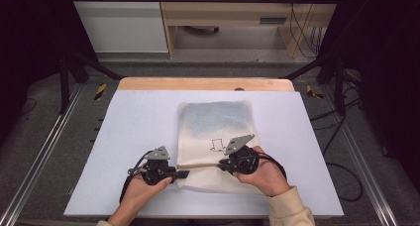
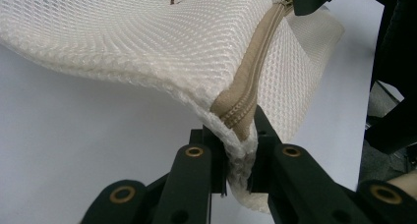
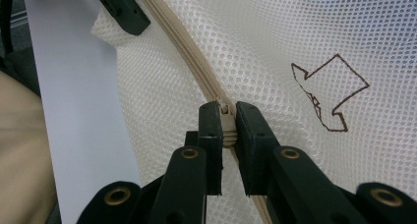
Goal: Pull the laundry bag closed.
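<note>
1. Mesh bag (image 1: 214, 132) – cream, netted weave – lies flat near the middle of the white table (image 1: 138, 137), long side running away from me. A pale blue-grey tint shows through its far half.

2. A beige zipper (image 2: 255, 69) crosses the bag close to its near end. In the high view it reads as a faint line running between my two hands.

3. My left gripper (image 2: 241, 145) is clenched on the bag's near left corner, right where the zipper tape ends. The mesh edge bunches up between the jaws and the corner lifts a little off the table.

4. My left hand (image 1: 148, 179) cups that gripper from below at the bag's left edge, jaws pointing right toward the cloth.

5. My right gripper (image 3: 227, 123) is clamped on the zipper pull (image 3: 226, 117) – the small beige tab sits squarely between the two black jaws, pressed from both sides.

6. My right hand (image 1: 262, 174) lies over the bag's near right part, cream sleeve (image 1: 289, 211) at the table's front edge.

7. A small brown outline drawing (image 3: 330, 91) is stitched or printed on the mesh just beyond the zipper, beside my right gripper.

8. From the right gripper view the other gripper's black jaw shows at the far end of the zipper line; the zipper between the two looks closed as far as I can see it.

9. Both cables trail back along my wrists.
</note>
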A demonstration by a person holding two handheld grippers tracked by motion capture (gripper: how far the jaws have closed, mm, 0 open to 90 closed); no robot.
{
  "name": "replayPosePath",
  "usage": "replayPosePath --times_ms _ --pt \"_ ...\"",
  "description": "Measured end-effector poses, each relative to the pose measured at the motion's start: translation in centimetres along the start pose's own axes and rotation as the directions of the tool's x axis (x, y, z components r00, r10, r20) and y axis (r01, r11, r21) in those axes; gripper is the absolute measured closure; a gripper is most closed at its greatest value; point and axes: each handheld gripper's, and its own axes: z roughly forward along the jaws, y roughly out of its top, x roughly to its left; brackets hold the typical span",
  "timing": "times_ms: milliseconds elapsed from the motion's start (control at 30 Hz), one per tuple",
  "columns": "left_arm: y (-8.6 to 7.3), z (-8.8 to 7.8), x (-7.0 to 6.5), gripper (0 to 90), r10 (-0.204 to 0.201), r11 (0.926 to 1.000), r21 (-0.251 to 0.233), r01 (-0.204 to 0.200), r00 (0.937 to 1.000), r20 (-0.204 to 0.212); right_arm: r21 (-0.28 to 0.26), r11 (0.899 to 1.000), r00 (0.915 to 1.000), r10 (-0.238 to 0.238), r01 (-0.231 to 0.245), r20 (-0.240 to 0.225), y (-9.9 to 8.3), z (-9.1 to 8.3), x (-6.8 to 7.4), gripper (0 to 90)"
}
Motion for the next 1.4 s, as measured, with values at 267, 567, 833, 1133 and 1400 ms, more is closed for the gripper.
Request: replayPosePath --times_ms 267,567,833,1133,1400 --pt "0.0 -0.1 0.0 81.9 -0.002 1.0 -0.004 0.002 1.0 -0.001 -0.009 1.0 0.9999 0.011 -0.011 0.006 -0.4 -0.4 -0.2 82.0" --pt "0.0 -0.1 0.0 82.0 -0.001 1.0 -0.009 0.001 1.0 -0.007 -0.013 0.999 0.9993 0.03 -0.029 0.021 -0.9 -0.9 -0.6 82.0" --pt "0.0 -0.1 0.0 82.0 0.001 0.9999 -0.012 -0.001 1.0 -0.008 -0.017 0.999 0.9988 0.041 -0.04 0.028 -1.4 -1.4 -0.8 82.0" --pt "0.1 0.0 0.0 82.0 0.004 0.9999 -0.014 -0.004 1.0 -0.006 -0.013 0.999 0.998 0.052 -0.051 0.036 -1.7 -1.6 -0.9 82.1" --pt "0.1 -0.1 0.0 82.0 0.006 0.9998 -0.017 -0.006 1.0 -0.007 -0.017 0.998 0.997 0.063 -0.062 0.045 -2.1 -1.9 -1.2 82.0"
